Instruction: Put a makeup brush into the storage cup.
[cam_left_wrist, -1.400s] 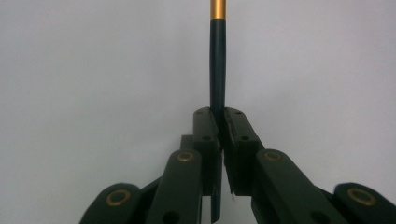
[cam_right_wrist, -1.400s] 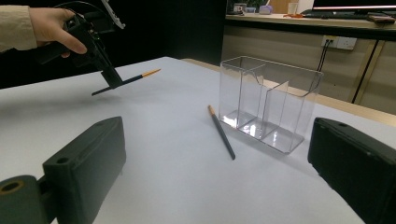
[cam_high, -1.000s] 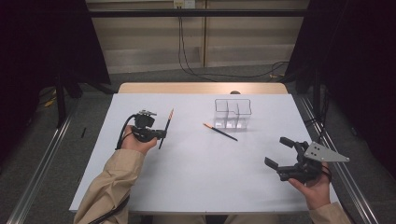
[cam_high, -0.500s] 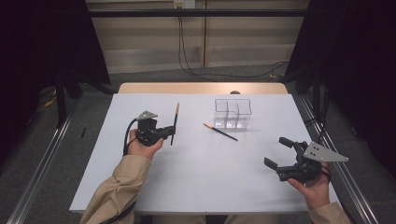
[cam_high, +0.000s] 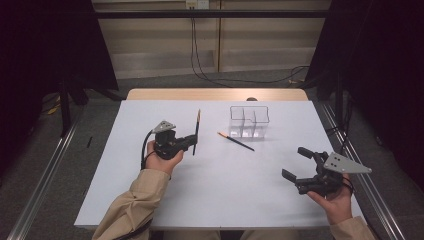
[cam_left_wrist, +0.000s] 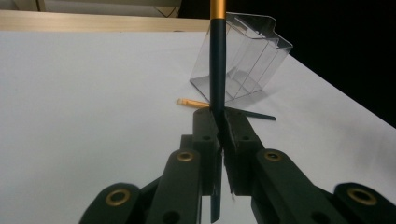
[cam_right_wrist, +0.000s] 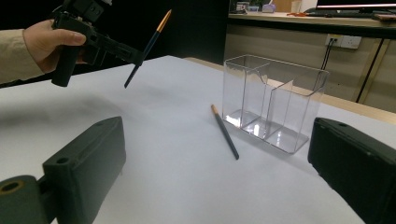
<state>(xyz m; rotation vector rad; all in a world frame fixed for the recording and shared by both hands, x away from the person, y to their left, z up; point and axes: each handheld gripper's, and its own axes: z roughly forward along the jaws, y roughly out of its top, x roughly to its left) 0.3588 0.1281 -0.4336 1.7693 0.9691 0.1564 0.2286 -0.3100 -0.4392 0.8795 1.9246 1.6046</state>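
The clear holder (cam_high: 249, 121) is hard to read from above, its walls nearly lost against the white table (cam_high: 150, 210). In the left gripper view the held brush (cam_left_wrist: 217, 60) is cut off at the top edge, so its tip is out of sight. The left gripper (cam_high: 194, 142) is clamped on that brush partway along the handle, lifted off the table, left of the holder. A second brush (cam_high: 235, 141) lies flat near the holder. The right gripper (cam_high: 295, 162), near right, has its jaws spread wide.
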